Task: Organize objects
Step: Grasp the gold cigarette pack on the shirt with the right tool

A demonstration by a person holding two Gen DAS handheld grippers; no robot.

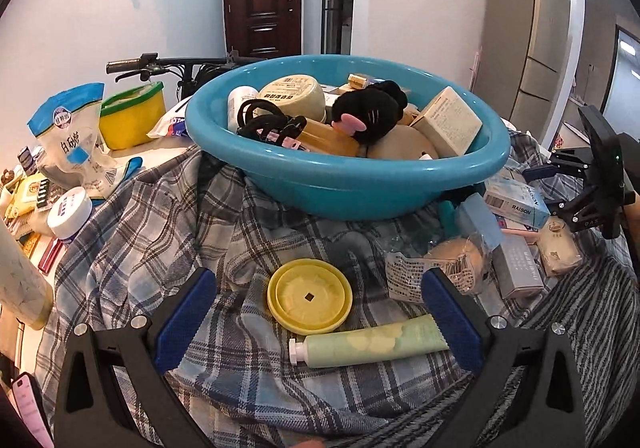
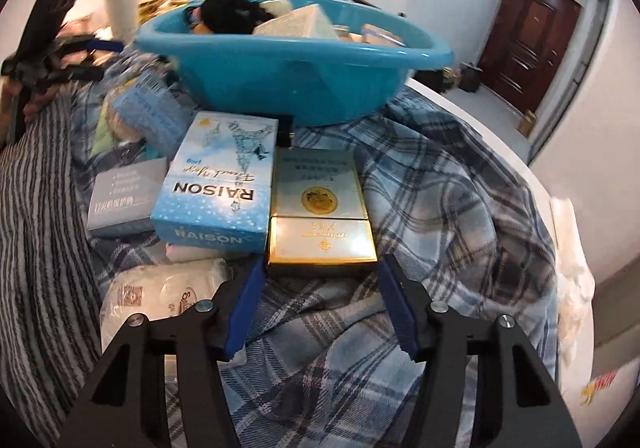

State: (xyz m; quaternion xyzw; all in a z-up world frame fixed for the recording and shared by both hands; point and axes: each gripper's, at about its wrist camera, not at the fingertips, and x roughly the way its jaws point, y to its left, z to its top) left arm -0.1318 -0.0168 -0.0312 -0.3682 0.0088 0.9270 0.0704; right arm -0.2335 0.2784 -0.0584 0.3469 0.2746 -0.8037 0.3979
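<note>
A blue basin (image 1: 348,183) filled with boxes, a jar, hair ties and a black plush sits on a plaid shirt (image 1: 160,232). My left gripper (image 1: 320,288) is open over a yellow lid (image 1: 310,296) and a pale green tube (image 1: 372,346), which lie between its fingers. My right gripper (image 2: 320,272) is open just short of a gold and white box (image 2: 320,215) that lies on the shirt. A blue RAISON box (image 2: 216,187) lies left of it. The basin (image 2: 288,75) stands behind both boxes. The right gripper also shows at the right of the left wrist view (image 1: 536,171).
Left of the shirt are a blue and white bag (image 1: 76,135), a yellow container (image 1: 132,115), a white jar (image 1: 70,211) and small packets. A grey box (image 2: 124,191), a wrapped soap pack (image 2: 160,296) and striped fabric (image 2: 36,248) lie near the right gripper.
</note>
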